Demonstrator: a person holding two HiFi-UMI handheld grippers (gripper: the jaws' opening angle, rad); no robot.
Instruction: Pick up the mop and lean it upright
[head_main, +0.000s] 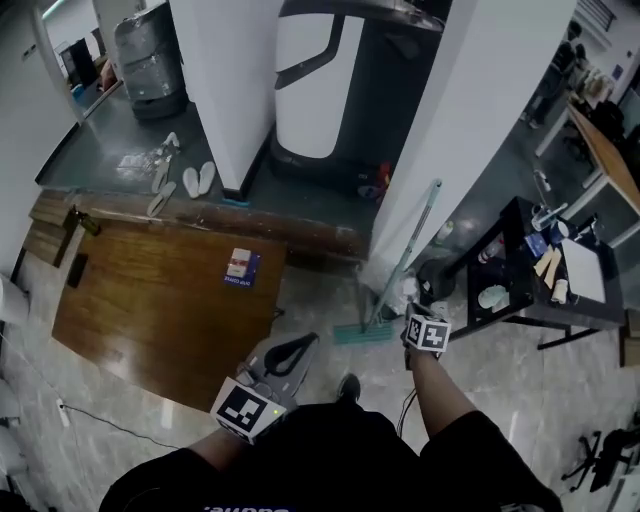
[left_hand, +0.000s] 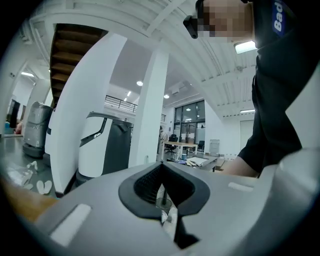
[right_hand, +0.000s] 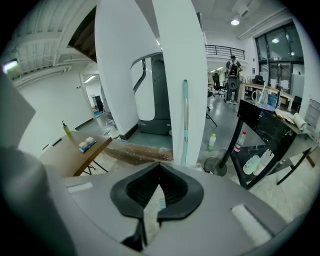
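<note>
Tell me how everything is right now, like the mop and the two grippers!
Mop: standing upright, leaning on the white pillar, head on the floor.
Left gripper: shut, holding nothing.
Right gripper: shut, holding nothing.
Small box: lying flat on the wooden table.

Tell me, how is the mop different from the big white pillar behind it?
The mop is skinny, while the pillar is very wide. The mop has a silver and teal handle, but the pillar is plain white all over. The mop needs something to lean on and rests against the pillar, which stands by itself. What they share: both rise from the floor, and they seem to touch each other.
</note>
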